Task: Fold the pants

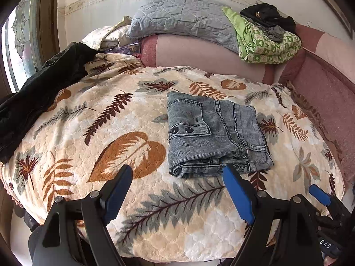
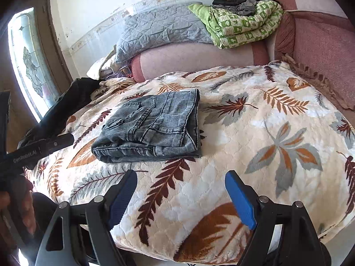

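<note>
The grey-blue denim pants (image 1: 213, 133) lie folded into a compact bundle on the leaf-patterned blanket (image 1: 93, 119); the right wrist view shows the same pants (image 2: 150, 126) left of centre. My left gripper (image 1: 177, 173) is open just in front of the bundle's near edge, with nothing between its blue pads. My right gripper (image 2: 180, 177) is open too, empty, hovering over bare blanket (image 2: 255, 119) to the right of and nearer than the pants. The right gripper's blue fingertip (image 1: 319, 194) shows at the lower right of the left wrist view.
A black garment (image 1: 42, 88) lies along the blanket's left edge. Behind are a pink sofa back (image 1: 199, 55), a grey quilted pillow (image 1: 184, 17) and a green patterned quilt (image 1: 268, 44) with dark clothes on top. A hand holding the left gripper's handle (image 2: 33, 150) is at left.
</note>
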`<state>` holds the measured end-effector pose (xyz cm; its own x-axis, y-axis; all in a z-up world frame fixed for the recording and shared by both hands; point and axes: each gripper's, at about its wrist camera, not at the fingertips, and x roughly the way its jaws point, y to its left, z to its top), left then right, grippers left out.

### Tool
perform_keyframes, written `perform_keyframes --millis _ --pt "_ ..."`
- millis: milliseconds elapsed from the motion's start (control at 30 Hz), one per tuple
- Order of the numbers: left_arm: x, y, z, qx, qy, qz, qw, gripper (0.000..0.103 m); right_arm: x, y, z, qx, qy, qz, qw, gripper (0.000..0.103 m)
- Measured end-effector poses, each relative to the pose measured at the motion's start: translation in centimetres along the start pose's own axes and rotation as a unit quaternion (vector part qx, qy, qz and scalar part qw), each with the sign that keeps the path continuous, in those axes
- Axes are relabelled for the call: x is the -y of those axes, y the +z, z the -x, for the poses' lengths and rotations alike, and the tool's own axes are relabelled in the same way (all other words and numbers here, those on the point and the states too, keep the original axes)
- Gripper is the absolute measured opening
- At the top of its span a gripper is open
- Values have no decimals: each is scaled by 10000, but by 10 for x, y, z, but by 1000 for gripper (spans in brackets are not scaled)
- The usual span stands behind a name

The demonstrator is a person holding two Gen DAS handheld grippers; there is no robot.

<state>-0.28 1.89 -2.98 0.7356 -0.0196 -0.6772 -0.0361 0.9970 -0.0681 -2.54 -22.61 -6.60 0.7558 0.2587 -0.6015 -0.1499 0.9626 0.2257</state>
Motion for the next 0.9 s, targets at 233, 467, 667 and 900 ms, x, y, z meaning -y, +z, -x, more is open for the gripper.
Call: perform_keyframes --millis 233,467,667,900 --pt "11 -3 23 255 292 -156 9991 84 -18 7 20 510 -22 413 9978 92" --pt "23 -4 25 196 166 -266 9993 84 -17 7 15 530 -14 407 9978 93" --pt "28 -3 25 197 169 -267 9993 84 -15 9 11 502 -68 454 9977 93" --pt "30 0 25 223 158 -264 9993 84 -15 13 6 502 -110 474 9976 93"
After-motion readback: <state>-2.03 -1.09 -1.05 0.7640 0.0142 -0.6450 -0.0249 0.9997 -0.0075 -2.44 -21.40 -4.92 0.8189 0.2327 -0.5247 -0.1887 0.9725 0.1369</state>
